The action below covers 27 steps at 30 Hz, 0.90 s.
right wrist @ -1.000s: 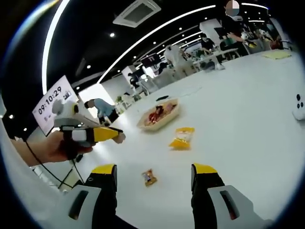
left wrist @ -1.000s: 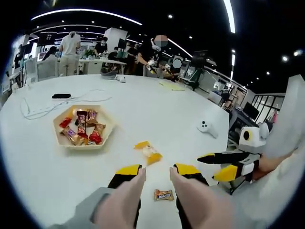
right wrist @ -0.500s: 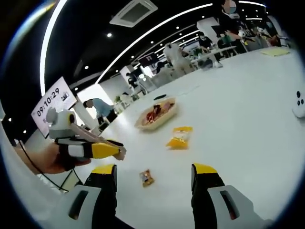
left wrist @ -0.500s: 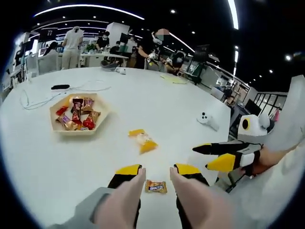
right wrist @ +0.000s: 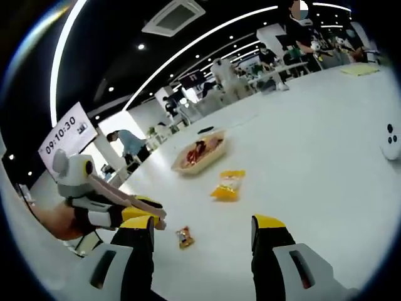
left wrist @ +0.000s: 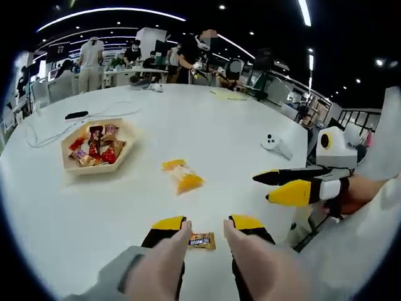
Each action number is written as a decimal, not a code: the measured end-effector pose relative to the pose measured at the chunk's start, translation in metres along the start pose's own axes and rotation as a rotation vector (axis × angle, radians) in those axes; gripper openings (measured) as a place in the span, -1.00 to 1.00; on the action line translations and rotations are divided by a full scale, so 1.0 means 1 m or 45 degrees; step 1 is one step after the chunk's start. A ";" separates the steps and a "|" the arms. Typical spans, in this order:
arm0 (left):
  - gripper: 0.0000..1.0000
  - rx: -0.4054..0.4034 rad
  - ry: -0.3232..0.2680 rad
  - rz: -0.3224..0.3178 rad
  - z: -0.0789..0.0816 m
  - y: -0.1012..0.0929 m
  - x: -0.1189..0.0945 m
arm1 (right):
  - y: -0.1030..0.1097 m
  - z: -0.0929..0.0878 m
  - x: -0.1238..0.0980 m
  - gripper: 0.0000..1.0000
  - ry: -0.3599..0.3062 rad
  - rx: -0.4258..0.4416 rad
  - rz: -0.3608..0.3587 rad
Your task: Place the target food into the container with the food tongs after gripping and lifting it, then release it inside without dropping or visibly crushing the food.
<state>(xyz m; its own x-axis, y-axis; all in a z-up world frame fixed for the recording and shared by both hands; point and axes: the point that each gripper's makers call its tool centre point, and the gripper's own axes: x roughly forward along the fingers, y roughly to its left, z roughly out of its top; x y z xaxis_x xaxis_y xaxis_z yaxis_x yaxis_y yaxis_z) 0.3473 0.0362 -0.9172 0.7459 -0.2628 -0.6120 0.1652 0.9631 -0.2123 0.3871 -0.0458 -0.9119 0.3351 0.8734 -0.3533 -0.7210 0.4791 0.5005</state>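
Note:
A small orange-wrapped candy [left wrist: 202, 241] lies on the white table, right between the spread tips of beige food tongs [left wrist: 178, 251]. My left gripper [left wrist: 208, 224] clasps the tongs' two arms from outside, and the tongs stand open. In the right gripper view the candy [right wrist: 183, 237] sits just beyond the left gripper [right wrist: 135, 210], which a hand holds low over the table. A yellow snack packet [left wrist: 182, 176] lies farther out. The hexagonal tray [left wrist: 94, 170] of wrapped candies sits at the far left. My right gripper [right wrist: 203, 222] is open and holds nothing.
A white controller [left wrist: 274, 143] rests at the table's right side. A black phone [left wrist: 76, 115] and a thin cable lie behind the tray. The right gripper [left wrist: 285, 185] hovers off the table's right edge. People stand at desks in the background.
The left gripper has moved forward and down, so the small candy now lies between the tong tips. The right gripper has hardly moved.

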 end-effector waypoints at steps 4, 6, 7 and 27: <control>-0.50 0.003 -0.012 0.020 -0.001 0.000 0.002 | -0.004 -0.002 -0.001 0.27 -0.003 0.020 -0.007; -0.50 -0.005 -0.008 0.021 -0.003 0.000 0.003 | -0.005 -0.002 -0.001 0.27 -0.001 0.021 -0.013; -0.49 -0.004 -0.006 0.028 -0.003 0.000 0.002 | -0.005 -0.002 -0.001 0.27 0.000 0.021 -0.015; -0.48 -0.004 0.061 0.063 -0.022 0.004 0.019 | -0.002 -0.007 -0.003 0.25 0.030 0.006 -0.022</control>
<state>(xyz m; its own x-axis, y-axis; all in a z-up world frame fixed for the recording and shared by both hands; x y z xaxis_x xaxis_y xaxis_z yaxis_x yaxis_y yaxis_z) 0.3478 0.0337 -0.9458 0.7216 -0.2173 -0.6574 0.1267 0.9749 -0.1831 0.3836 -0.0499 -0.9177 0.3336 0.8626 -0.3804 -0.7122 0.4949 0.4978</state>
